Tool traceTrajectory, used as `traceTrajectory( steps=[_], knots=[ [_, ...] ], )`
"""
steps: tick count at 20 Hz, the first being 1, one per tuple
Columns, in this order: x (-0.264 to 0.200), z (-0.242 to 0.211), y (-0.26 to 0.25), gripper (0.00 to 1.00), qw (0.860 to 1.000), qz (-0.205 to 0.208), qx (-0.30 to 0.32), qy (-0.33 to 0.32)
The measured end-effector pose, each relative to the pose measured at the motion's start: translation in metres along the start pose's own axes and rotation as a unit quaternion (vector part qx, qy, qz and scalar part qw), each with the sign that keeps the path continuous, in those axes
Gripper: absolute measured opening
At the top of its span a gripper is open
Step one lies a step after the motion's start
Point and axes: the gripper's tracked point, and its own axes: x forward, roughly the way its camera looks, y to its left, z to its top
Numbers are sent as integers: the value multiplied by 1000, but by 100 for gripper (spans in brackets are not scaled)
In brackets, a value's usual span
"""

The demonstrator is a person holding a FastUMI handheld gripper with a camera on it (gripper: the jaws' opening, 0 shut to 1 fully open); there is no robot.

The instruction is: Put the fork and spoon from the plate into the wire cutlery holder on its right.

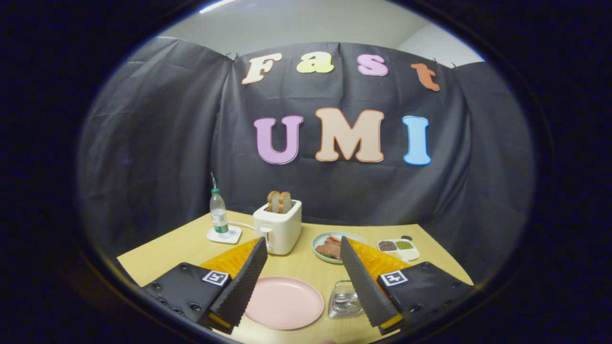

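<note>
Pink plate (283, 302) is lying bare between the wide-open fingers of the gripper (302, 279); wire cutlery holder (345, 299) is sitting just right, seemingly holding something shiny, unclear.

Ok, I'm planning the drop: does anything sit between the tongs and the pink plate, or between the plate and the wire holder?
Nothing visible does. The open tongs hang over the pink plate, which lies between their fingers. The wire cutlery holder stands just right of it, with only tabletop between. The toaster stands farther back.
</note>
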Motion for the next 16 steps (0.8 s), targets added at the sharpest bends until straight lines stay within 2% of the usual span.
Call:
traceTrajectory(
  steps=[8,16],
  knots=[
    [-4,8,-3,99,998,-26,33,-46],
    [-3,23,-12,99,997,-28,1,-69]
  ],
)
